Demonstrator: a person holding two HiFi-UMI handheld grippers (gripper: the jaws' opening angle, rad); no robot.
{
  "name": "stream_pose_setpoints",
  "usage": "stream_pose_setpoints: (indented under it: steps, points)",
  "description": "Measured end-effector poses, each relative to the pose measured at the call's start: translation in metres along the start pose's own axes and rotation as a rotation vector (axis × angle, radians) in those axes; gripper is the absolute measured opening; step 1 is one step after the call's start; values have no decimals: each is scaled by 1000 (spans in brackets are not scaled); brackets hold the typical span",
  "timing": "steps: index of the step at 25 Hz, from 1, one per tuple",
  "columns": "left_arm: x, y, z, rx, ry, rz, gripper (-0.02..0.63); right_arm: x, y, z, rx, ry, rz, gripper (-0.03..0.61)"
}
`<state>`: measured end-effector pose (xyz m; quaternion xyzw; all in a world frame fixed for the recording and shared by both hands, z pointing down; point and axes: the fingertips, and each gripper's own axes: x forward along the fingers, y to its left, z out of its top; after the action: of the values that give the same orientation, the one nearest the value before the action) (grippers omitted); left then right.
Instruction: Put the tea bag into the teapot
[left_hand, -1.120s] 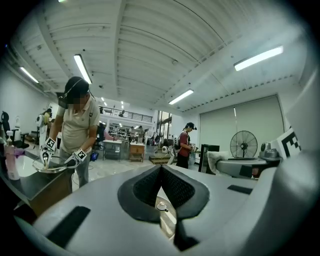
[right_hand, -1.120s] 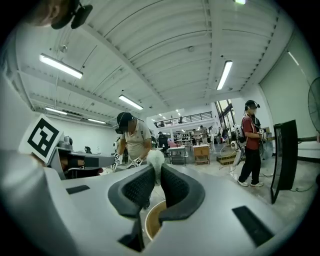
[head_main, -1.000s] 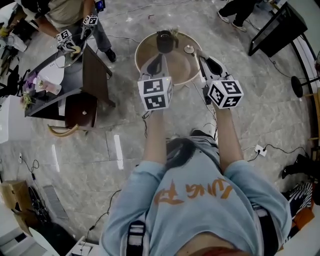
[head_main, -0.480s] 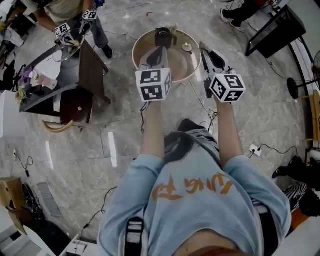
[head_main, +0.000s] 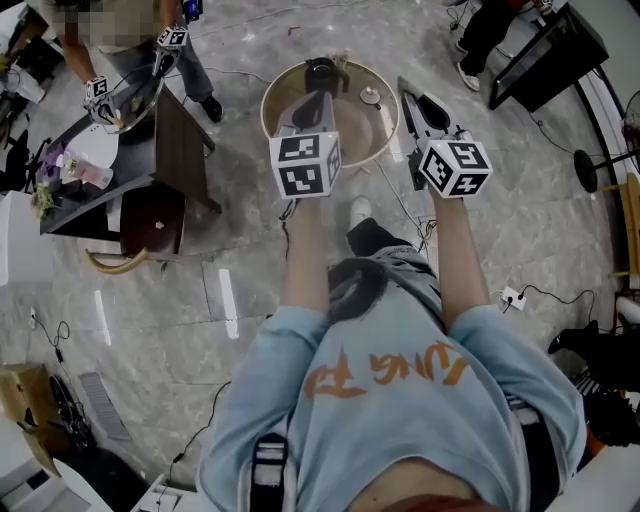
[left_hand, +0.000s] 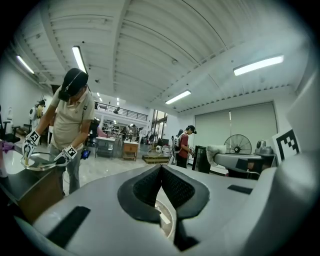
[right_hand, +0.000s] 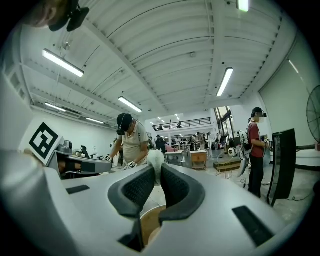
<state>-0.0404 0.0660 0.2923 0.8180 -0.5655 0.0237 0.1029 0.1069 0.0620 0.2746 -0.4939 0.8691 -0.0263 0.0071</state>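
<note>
Right gripper (right_hand: 156, 172): jaws pinched on a white tea bag (right_hand: 156, 161), which pokes up past the tips. Left gripper (left_hand: 160, 169): jaws closed together, nothing in them. Both hover over the round wooden bench (head_main: 272, 100), the right one at its right rim. The dark teapot (head_main: 322, 75) stands at the far edge, a small lid (head_main: 370, 96) near it. There are black-and-white square markers on each cube (head_main: 305, 165). The orange print on the shirt (head_main: 400, 330) can't be read.
</note>
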Motion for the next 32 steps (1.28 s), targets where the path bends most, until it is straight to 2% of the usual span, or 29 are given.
stream_pose_setpoints:
  steps: [5,12,17,23,32]
  points:
    - [12,-1,11,24,-6,-4,25,11,-10,13,-2,-29,8,52]
    - [39,6,14,64,10,-6,25,34,-29,4,38,-45,3,52]
    - [68,-1,15,72,12,-37,25,48,-60,1,76,-52,-29,52]
    - [102,-2,-1,66,47,-36,25,67,-85,-25,117,-9,-32,52]
    - [150,29,-28,21,123,6,25,118,-109,-59,162,57,-13,52]
